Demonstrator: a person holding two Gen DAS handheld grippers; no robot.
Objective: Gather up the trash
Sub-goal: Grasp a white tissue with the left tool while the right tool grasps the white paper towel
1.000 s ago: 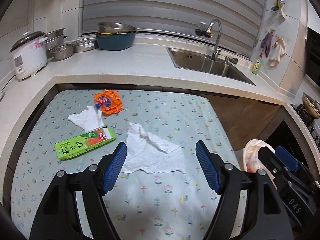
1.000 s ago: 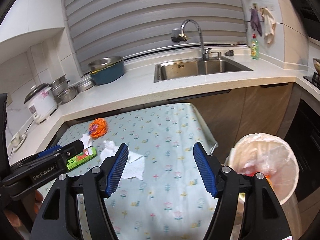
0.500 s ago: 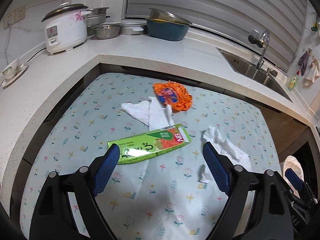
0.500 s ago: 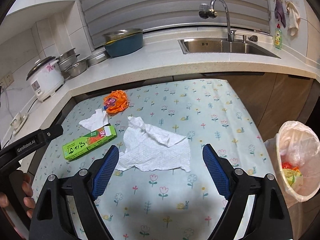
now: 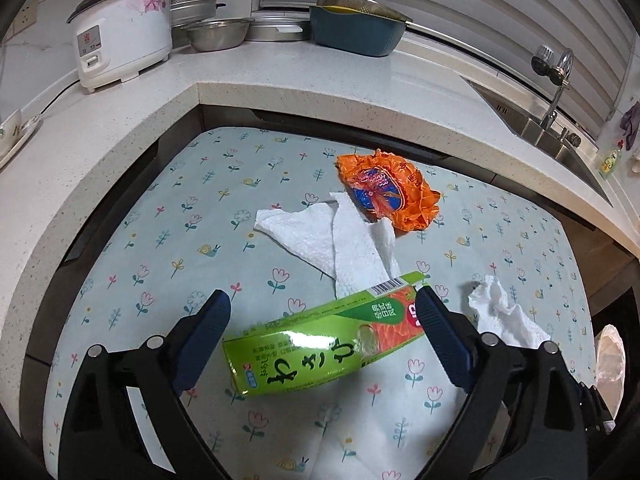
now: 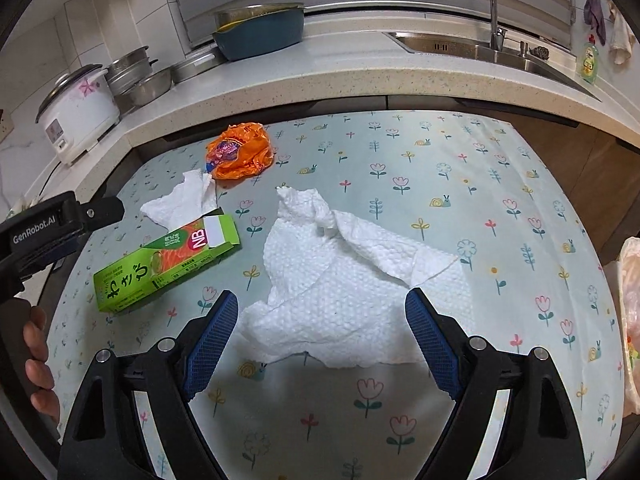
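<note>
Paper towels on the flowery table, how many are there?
2. A small paper towel lies between the orange wrapper and the green box, partly under the box. A big paper towel lies spread in front of the right gripper.

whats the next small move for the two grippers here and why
Probably lower both a little further, then close. The left gripper is open with the green carton lying between its fingers, untouched; its jaws have just been opening. The right gripper is open over the large paper towel, flat on the tablecloth. Neither piece is gripped yet.
</note>
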